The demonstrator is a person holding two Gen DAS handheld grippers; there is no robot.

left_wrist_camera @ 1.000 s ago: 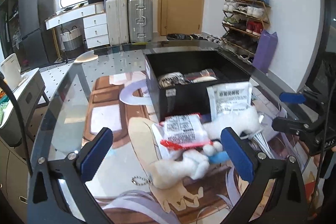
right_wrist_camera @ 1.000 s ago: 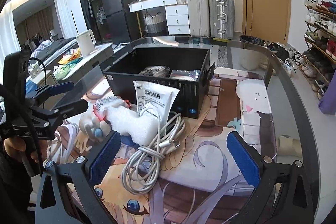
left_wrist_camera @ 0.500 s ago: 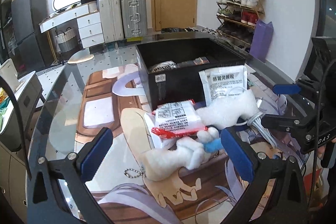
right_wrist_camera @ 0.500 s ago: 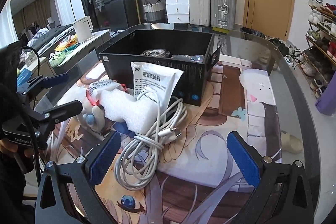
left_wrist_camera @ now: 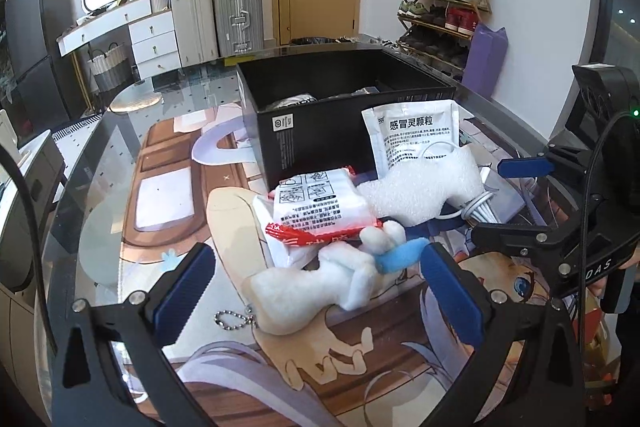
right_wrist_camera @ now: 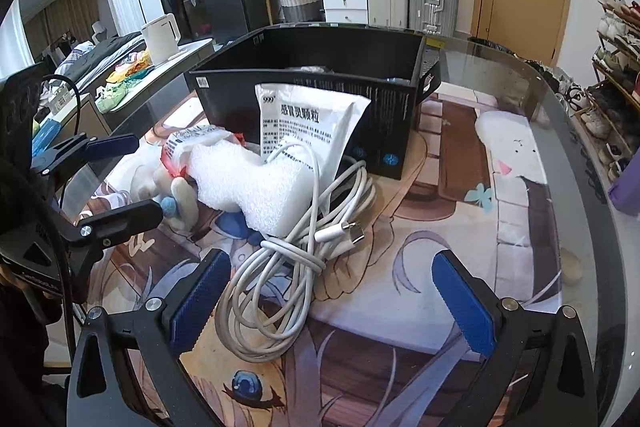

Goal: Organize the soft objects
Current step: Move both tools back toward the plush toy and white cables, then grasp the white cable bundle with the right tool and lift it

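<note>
A white plush toy [left_wrist_camera: 320, 283] with a blue tip and a ball chain lies on the printed mat, between the open fingers of my left gripper [left_wrist_camera: 316, 287]. A red-and-white packet [left_wrist_camera: 320, 207] rests against it, beside a white foam piece [left_wrist_camera: 424, 187] [right_wrist_camera: 248, 183] and a white medicine pouch [left_wrist_camera: 412, 135] [right_wrist_camera: 308, 123] leaning on the black box [left_wrist_camera: 320, 135] [right_wrist_camera: 312, 63]. My right gripper [right_wrist_camera: 328, 303] is open over a coiled white cable [right_wrist_camera: 280, 291]. Neither gripper holds anything.
The black box holds a few items. The glass table edge [right_wrist_camera: 580, 131] curves at the right. Suitcases [left_wrist_camera: 236, 15], a white dresser and a shoe rack [left_wrist_camera: 440, 11] stand beyond the table. A white kettle [right_wrist_camera: 160, 35] sits on a side counter.
Both grippers moved forward and closer to the pile. The plush toy now lies between the left fingers and the cable between the right fingers. Both stayed open.
</note>
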